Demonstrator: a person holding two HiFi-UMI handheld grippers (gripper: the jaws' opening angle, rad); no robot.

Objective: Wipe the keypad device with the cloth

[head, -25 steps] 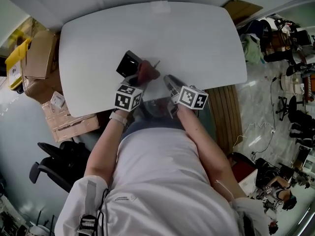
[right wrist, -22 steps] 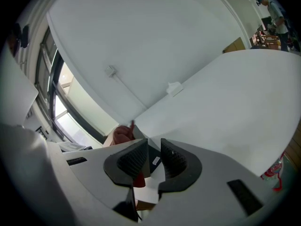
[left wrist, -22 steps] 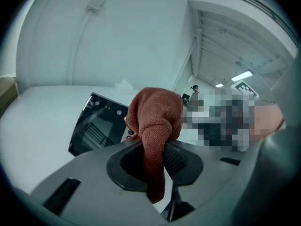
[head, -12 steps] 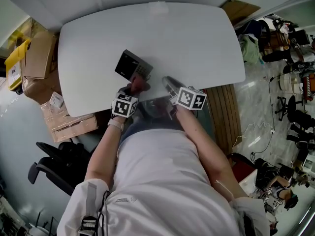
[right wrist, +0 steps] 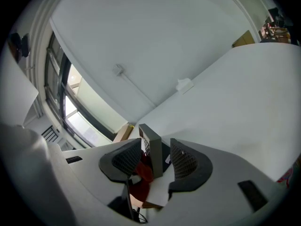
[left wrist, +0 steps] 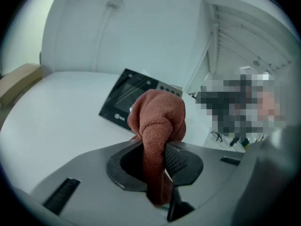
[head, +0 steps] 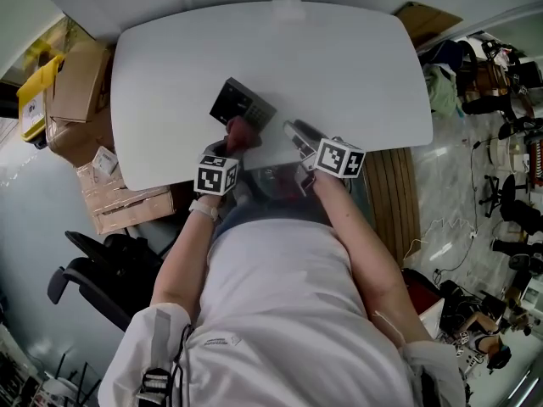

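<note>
Head view tells me what has changed: the left gripper (head: 232,147) has drawn back toward me over the last second. The cloth (head: 243,133) that covered the keypad device (head: 242,104) now sits at its near edge, leaving the dark screen and the keys uncovered. I read that as the end of 1 wiping pass, not proof the job is finished (I cannot judge from here how clean the face is). The device lies flat on the desk (head: 339,66), left of centre and close to my side. The left gripper view shows what the overhead camera cannot: the jaws are clenched on a fold of the rust-coloured cloth, which bunches up in front of them, with the device just beyond it. The right gripper (right wrist: 155,161) has just been opening its jaws, and its own view shows them parted, with the device's edge and a scrap of cloth sighted in the gap and neither pad pressing on anything. From above, its tips lie just beside the device's right corner, so I take it as released, not steadying.
</note>
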